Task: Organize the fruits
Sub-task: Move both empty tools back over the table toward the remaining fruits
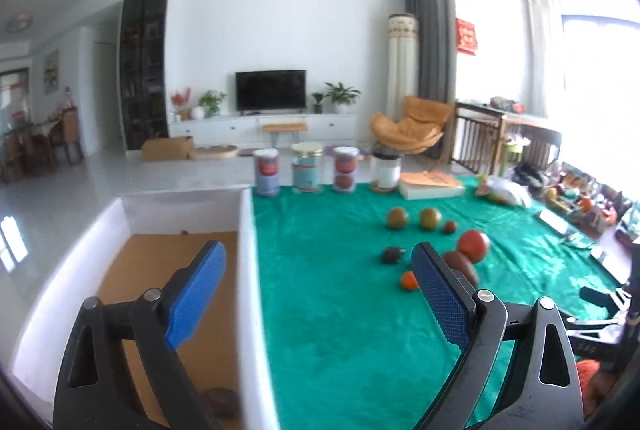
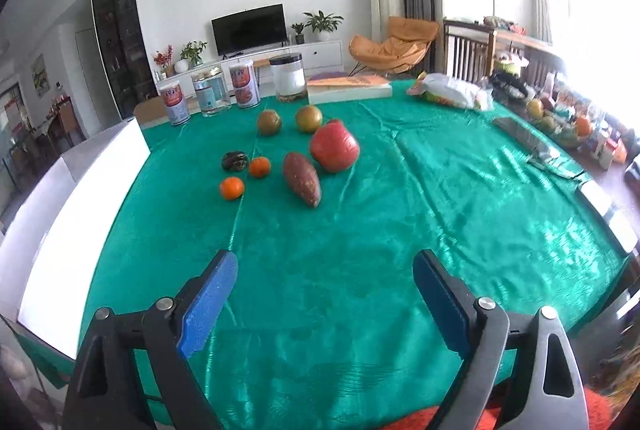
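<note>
Fingers of right gripper [image 2: 324,300] spread wide, empty, above green cloth [image 2: 400,230]. Left gripper [image 1: 318,294] likewise agape, straddling white box [image 1: 248,270] wall. Fruits lie mid-cloth, well ahead: pomegranate [image 2: 334,147] probably heavy, hard, rolls; grasp across widest girth. Tangerines [image 2: 232,188] likely soft; squeeze gently.

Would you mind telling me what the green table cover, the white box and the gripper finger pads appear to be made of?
Green table cover: likely satin-like fabric, glossy; it shows bright sheen and fine wrinkles.
White box: probably cardboard with white-faced walls; its floor is bare brown board.
Finger pads: blue, seemingly rubber or plastic, matte with a dotted grip texture.
</note>
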`<state>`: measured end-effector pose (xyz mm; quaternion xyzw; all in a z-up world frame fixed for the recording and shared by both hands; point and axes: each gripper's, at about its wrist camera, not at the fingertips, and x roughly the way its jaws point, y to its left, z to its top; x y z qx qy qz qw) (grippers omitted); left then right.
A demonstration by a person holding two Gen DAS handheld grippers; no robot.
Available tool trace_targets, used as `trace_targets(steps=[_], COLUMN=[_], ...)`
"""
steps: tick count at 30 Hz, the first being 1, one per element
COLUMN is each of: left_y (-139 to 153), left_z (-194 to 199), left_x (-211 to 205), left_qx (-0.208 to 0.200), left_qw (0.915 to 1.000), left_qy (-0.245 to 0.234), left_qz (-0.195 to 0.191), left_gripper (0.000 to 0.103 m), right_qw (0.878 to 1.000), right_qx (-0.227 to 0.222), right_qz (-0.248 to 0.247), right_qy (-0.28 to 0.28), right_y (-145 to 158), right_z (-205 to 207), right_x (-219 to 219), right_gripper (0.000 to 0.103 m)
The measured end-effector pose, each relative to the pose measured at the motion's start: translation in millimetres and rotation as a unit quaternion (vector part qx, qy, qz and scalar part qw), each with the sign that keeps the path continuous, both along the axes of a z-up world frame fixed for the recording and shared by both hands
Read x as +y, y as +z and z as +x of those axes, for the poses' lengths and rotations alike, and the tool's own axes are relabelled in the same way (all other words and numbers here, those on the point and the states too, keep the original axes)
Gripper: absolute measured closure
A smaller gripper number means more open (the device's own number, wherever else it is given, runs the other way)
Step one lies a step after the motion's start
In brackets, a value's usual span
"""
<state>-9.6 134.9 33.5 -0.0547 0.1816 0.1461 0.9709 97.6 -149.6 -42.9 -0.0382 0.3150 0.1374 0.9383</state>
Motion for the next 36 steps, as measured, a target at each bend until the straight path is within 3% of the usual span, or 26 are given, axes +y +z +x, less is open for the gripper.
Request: trace_targets(steps=[2,6,15,27,36], left_y=[-10.2,-46.8,-112.6,-140.0,-143.1], left_z=[14.8,50.2,99.9,107.9,108.0], left_x=[-20.5,-53.8,-52.3,-28.6,-27.3], left_qx=[0.018,0.077,0.154,0.166,0.160], left_qw=[0.9991,0.9939,0.9864,0.9830,0.9828], left_qy=[-0.035,-0.076,-0.039,-0.021,-0.037], left_qz=[-0.014,-0.019,-0.043,-0.075,-0.084], left_gripper=[0.008,0.008,0.008,0.008,0.008], right_qw=[1.000,1.000,0.998,0.999,0.998], right_qx=[-0.010,0.014,0.035,0.034,0.054], right_qz=[0.001,0.022,0.045,0.014,0.022], right_qy=[-0.008,-0.012,-0.022,-0.014,-0.013], right_y=[1.9,-9.7,-17.7,-20.7,-25.3], right_z=[-1.1,4.5,13.3,13.4,21.5], right_x=[-5.7,-15.6,-26.3,-13.8,-15.5], right_gripper=[0.007,0.007,0.007,0.006,0.006])
